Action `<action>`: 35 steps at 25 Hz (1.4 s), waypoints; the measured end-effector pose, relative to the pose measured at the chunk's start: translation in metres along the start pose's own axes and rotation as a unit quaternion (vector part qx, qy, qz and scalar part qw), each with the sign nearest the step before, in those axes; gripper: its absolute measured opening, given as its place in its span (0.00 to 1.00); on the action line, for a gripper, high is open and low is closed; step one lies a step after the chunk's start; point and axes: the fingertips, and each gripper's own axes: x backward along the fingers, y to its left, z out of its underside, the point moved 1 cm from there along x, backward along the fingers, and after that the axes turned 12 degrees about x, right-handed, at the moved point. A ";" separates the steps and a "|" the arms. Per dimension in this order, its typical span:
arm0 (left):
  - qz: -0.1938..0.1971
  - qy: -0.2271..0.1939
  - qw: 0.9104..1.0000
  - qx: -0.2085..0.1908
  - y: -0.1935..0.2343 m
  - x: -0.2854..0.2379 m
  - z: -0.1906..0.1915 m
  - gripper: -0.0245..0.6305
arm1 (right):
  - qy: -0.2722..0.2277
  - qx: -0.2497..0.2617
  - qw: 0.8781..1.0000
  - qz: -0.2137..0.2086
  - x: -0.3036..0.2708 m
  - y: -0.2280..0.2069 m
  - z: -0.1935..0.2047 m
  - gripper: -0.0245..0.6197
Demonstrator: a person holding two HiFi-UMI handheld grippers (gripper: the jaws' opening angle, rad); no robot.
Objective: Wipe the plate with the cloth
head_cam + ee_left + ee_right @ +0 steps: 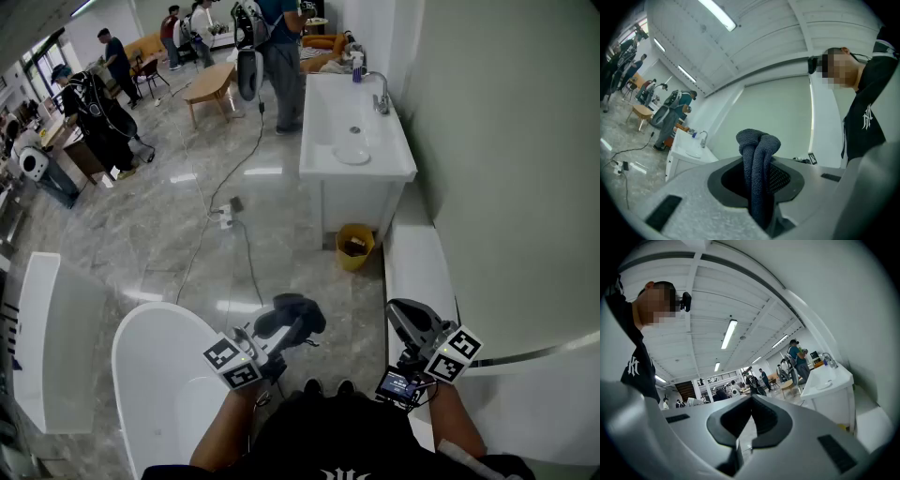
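Cloth [758, 152], apparently bunched, between fingers [684, 192] of left gripper [757, 174]

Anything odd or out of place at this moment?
A cable and power strip trail loose across the floor, a trip hazard. The plate sits far off on the sink counter, while the left gripper holds the cloth mid-air.

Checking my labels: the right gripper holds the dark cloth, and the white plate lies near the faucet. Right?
No: the left gripper holds the dark cloth, as the left gripper view shows; the right gripper is shut and empty. The rest holds.
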 end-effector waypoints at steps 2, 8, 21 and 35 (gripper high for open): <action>0.000 0.001 1.000 0.000 0.002 0.001 -0.001 0.14 | 0.000 0.001 1.000 0.001 -0.002 0.000 -0.001 0.04; 0.004 0.005 1.000 -0.002 0.008 0.001 -0.003 0.14 | -0.004 0.010 1.000 -0.001 -0.007 0.002 -0.002 0.04; 0.013 0.000 1.000 -0.002 0.037 0.014 -0.020 0.14 | -0.012 0.027 0.999 0.024 -0.030 -0.004 -0.008 0.05; 0.028 0.010 0.999 0.015 0.099 -0.018 -0.034 0.14 | 0.005 0.030 0.998 0.054 -0.066 -0.049 0.002 0.05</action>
